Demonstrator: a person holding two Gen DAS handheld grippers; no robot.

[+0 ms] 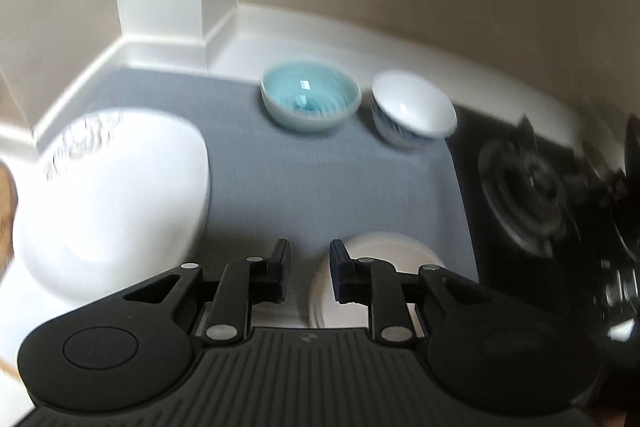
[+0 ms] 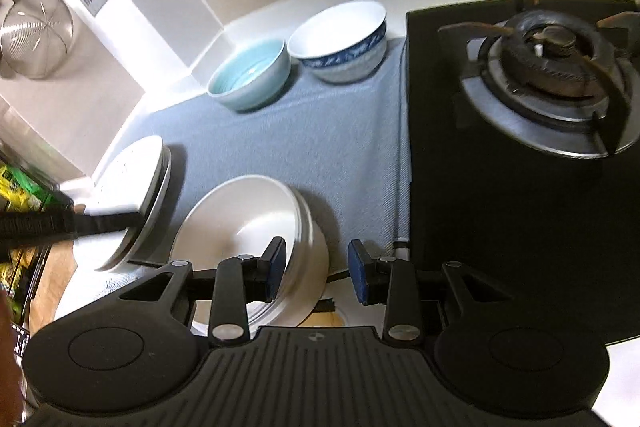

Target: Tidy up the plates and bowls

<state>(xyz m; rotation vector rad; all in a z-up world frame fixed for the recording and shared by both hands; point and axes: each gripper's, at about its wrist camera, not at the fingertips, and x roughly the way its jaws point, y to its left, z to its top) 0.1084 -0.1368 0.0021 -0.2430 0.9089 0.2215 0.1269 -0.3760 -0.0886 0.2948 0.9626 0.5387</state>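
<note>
While two bowls stand side by side at the far edge of the grey mat (image 2: pixel 304 143), a teal bowl (image 2: pixel 250 79) and a blue-patterned white bowl (image 2: pixel 340 41), two groups of plates lie nearer. At lower centre of the right wrist view sits a stack of cream plates (image 2: pixel 244 223), the right gripper (image 2: pixel 316 271) spread across its rim without pressing. At left, white plates (image 2: pixel 132 187) lean tilted. The left gripper (image 1: pixel 309 273) holds nothing, jaws narrowly apart. One gas burner (image 2: pixel 556 75) fills the upper right; one wire strainer (image 2: pixel 36 35) hangs upper left.
</note>
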